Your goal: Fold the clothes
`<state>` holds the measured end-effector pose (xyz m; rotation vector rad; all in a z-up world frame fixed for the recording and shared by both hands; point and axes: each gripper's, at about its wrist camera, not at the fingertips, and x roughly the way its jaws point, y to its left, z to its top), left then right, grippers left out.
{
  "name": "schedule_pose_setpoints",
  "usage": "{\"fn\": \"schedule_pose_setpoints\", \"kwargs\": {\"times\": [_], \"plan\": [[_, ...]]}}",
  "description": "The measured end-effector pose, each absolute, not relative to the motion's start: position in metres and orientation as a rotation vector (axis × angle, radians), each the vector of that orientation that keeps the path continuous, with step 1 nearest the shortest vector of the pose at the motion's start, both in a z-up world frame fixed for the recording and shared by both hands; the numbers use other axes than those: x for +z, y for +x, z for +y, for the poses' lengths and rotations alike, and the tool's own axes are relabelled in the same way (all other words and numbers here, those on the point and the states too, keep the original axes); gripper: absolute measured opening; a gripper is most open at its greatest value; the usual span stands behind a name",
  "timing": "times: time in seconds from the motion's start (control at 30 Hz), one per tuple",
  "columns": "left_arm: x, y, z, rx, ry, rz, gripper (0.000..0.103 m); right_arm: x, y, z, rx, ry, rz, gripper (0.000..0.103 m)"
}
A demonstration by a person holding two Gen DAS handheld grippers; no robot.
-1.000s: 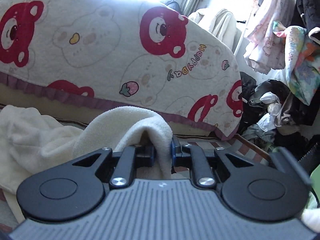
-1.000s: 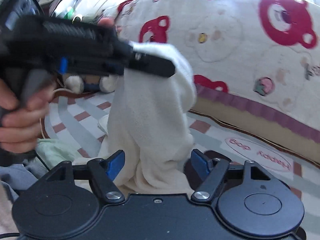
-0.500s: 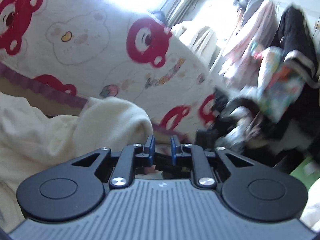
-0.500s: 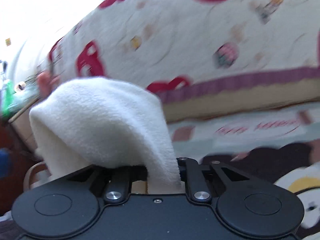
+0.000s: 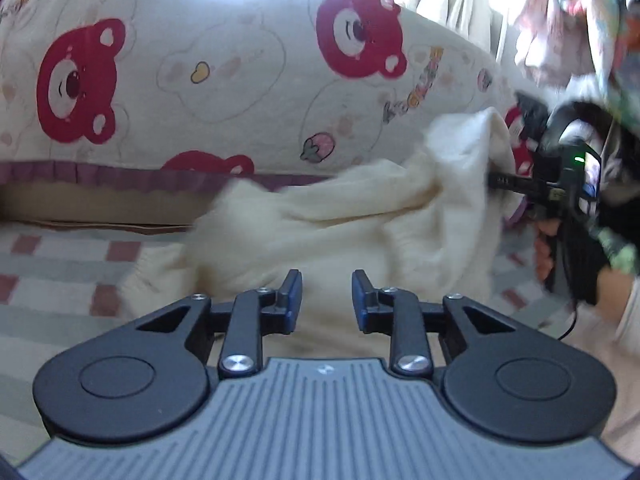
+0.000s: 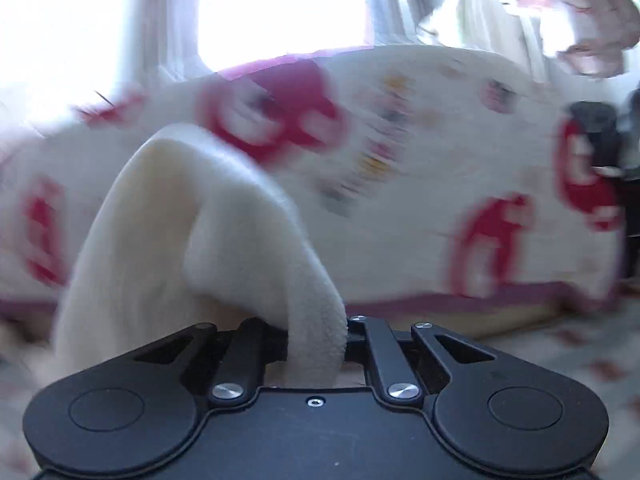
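Note:
A cream fleece garment (image 5: pixel 340 220) lies partly on the checked bed sheet and is lifted at its right end. My left gripper (image 5: pixel 326 300) is open and empty, its blue pads apart just in front of the garment. My right gripper (image 6: pixel 316 336) is shut on a fold of the cream garment (image 6: pixel 208 232), which drapes up and over to the left. In the left wrist view the right gripper (image 5: pixel 496 178) shows at the right, hand-held, pinching the garment's raised end.
A rolled quilt with red bears (image 5: pixel 240 72) runs behind the garment. The checked sheet (image 5: pixel 60 256) covers the bed. Hanging clothes (image 5: pixel 580 20) crowd the far right. A bright window (image 6: pixel 280 12) is behind the quilt. The right wrist view is motion-blurred.
My left gripper let go of the garment and opened. My right gripper closed on the garment and carried its end off to the right.

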<state>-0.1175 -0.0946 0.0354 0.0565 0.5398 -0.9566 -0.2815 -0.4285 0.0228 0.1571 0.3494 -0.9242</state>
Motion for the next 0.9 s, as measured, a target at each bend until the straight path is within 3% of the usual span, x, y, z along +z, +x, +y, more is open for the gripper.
{"fn": "schedule_pose_setpoints", "kwargs": {"times": [0.03, 0.1, 0.23, 0.33, 0.5, 0.77, 0.9], "plan": [[0.029, -0.112, -0.097, -0.934, 0.062, 0.563, 0.027, 0.008, -0.283, -0.453, -1.016, 0.148, 0.463, 0.042], [0.012, -0.097, -0.100, -0.890, 0.056, 0.623, 0.027, -0.015, -0.303, -0.496, -1.112, 0.324, 0.619, 0.039], [-0.023, -0.066, -0.104, -0.816, 0.034, 0.728, 0.034, -0.028, -0.344, -0.506, -1.042, 0.594, 0.557, 0.039], [-0.049, -0.046, -0.109, -0.760, 0.021, 0.816, 0.041, -0.030, -0.334, -0.482, -0.970, 0.524, 0.605, 0.044], [-0.079, -0.032, -0.108, -0.707, -0.020, 0.927, 0.043, -0.034, -0.303, -0.441, -0.730, 0.564, 0.619, 0.052], [-0.102, -0.024, -0.109, -0.646, -0.024, 1.014, 0.048, -0.066, -0.218, -0.358, -0.304, 0.517, 0.805, 0.053], [-0.107, -0.013, -0.110, -0.653, -0.051, 0.998, 0.062, -0.071, -0.184, -0.320, -0.216, 0.417, 0.839, 0.056]]}}
